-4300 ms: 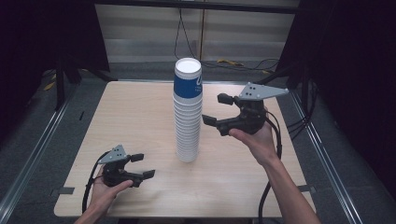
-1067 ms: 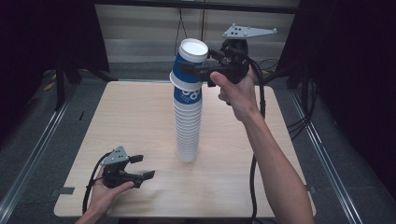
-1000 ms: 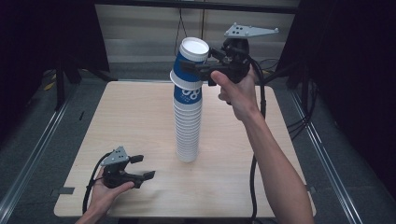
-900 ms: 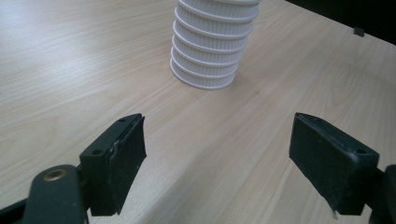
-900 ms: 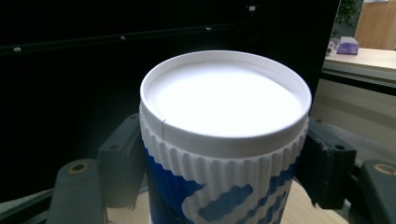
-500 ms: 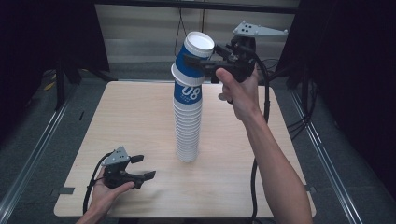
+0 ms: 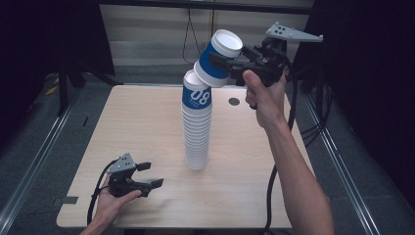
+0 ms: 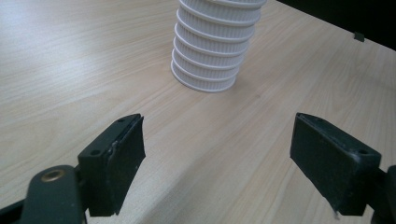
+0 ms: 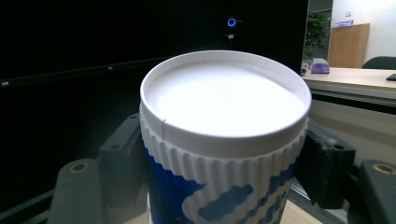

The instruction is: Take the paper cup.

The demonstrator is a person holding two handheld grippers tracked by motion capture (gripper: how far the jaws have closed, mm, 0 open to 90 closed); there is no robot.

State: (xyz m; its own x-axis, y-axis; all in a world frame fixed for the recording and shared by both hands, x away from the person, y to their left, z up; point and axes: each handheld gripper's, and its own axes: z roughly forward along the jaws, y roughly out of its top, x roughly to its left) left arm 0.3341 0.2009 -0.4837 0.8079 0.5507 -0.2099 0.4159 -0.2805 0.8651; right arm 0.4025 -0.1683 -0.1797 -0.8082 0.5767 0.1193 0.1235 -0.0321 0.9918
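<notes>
— Any writing to read?
— On the top cup of the stack [image 7: 197, 125]: large white "08" on a blue band, smaller print beneath too blurred to make out. On the lifted cup [image 7: 219, 58]: blue and white patterning, no legible letters.
— Material and shape?
— Paper, by the look. Tapered, upside down, flat white base ringed by a raised rim, fine vertical ribbing just under that rim. Stack a tall white column of ridged rims, one atop the next, blue showing at the top alone.
— Where exactly, the lifted cup?
— Up in the air, tilted, just above and right of the stack's top, apart from it. Pinched by the right tongs [image 7: 221, 63], one black pad on each side of the ribbed wall.
— And the left tongs [image 7: 150, 175]?
— Spread wide, nothing between, low over the near left corner of the surface [image 7: 147, 122], well apart from the stack's foot.
— Surface itself?
— Pale wood grain, rounded corners, a small dark round spot [image 7: 234, 102] right of the stack.
</notes>
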